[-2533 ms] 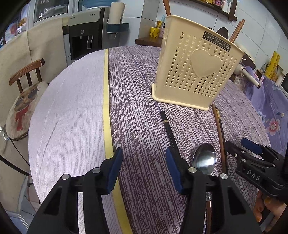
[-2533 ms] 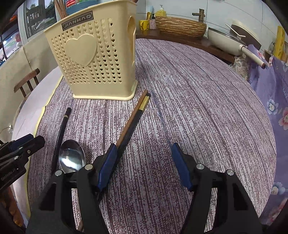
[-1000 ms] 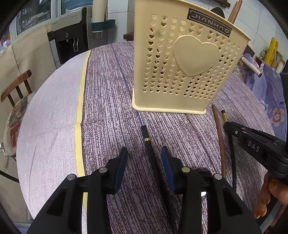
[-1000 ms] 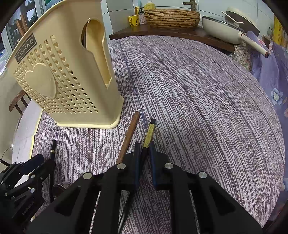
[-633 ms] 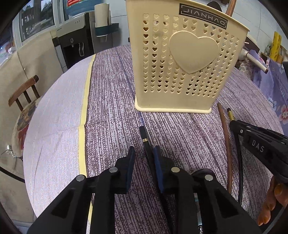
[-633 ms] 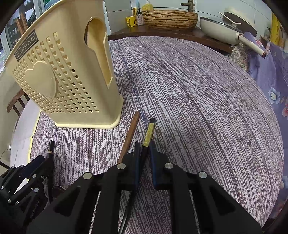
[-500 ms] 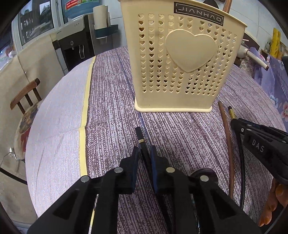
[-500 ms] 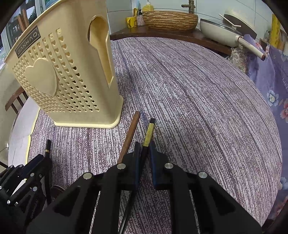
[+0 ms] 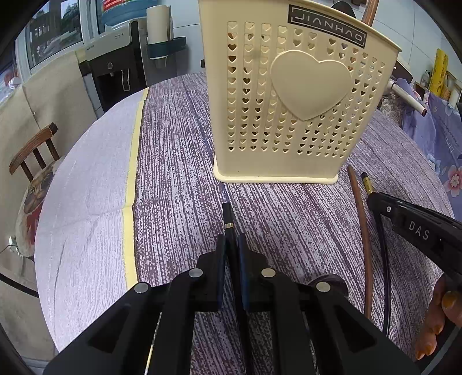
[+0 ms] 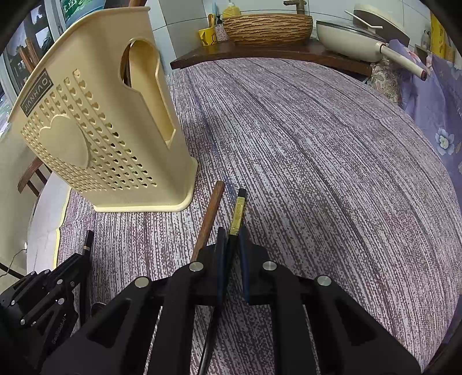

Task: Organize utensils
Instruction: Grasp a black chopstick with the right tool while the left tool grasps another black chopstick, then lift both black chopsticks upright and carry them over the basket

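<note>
A cream utensil holder (image 9: 300, 98) with heart-shaped holes stands upright on the purple tablecloth; it also shows in the right wrist view (image 10: 95, 138). My left gripper (image 9: 231, 248) is shut on a black utensil handle with a gold ring (image 9: 228, 216) that points at the holder's base. My right gripper (image 10: 231, 239) is shut on a black chopstick with a gold band (image 10: 238, 210). A brown wooden handle (image 10: 212, 212) lies just left of it on the cloth. The right gripper shows at the right in the left wrist view (image 9: 372, 199).
A wooden chair (image 9: 31, 150) stands beyond the table's left edge. A counter behind the table carries a woven basket (image 10: 267, 24), a yellow cup (image 10: 206, 36) and a white pan (image 10: 352, 41). A water dispenser (image 9: 115, 72) stands far left.
My left gripper has closed from wide open onto the black utensil handle and moved closer to the holder. My right gripper closed on the gold-banded chopstick and has stayed shut.
</note>
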The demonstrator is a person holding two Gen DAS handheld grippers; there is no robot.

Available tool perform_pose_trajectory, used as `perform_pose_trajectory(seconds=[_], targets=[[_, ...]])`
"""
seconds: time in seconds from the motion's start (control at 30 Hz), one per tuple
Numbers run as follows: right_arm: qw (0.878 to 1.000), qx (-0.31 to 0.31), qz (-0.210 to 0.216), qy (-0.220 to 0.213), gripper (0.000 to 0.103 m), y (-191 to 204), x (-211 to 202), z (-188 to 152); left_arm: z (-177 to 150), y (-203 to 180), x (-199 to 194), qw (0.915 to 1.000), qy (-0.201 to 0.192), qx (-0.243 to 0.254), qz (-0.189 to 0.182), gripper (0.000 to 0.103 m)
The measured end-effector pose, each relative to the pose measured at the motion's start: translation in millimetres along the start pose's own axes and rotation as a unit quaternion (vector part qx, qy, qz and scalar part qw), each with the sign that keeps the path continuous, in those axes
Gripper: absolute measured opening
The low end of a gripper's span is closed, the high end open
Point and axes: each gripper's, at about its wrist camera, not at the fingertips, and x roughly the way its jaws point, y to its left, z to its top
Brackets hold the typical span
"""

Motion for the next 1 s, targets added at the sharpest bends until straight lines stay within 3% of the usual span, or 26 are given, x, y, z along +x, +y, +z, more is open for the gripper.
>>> perform_pose_trajectory(seconds=[0.17,0.4,0.53,1.0], targets=[[1.000,0.011,0.011,0.000,0.010,-5.4,2.1,3.1,2.4,4.5,1.2,0.9999,0.003,-0.009,-0.011,0.009],[0.997,0.045,0.057,0.001,0.009,-21.5,3.7,6.6,2.9,9.1,0.1,0.9991,0.004,-0.025,-0.032,0.009],[0.996,0.047,0.070,-0.019,0.009,-25.7,-8.9,8.2,6.9,13.6,-6.2,0.9988,-0.006,-0.030,-0.039,0.009],[0.975,0.047,0.193,-0.104,0.008,-40.3,-90.8,12.8,22.1,24.7,-76.0,0.9914,-0.091,-0.042,-0.084,0.008]])
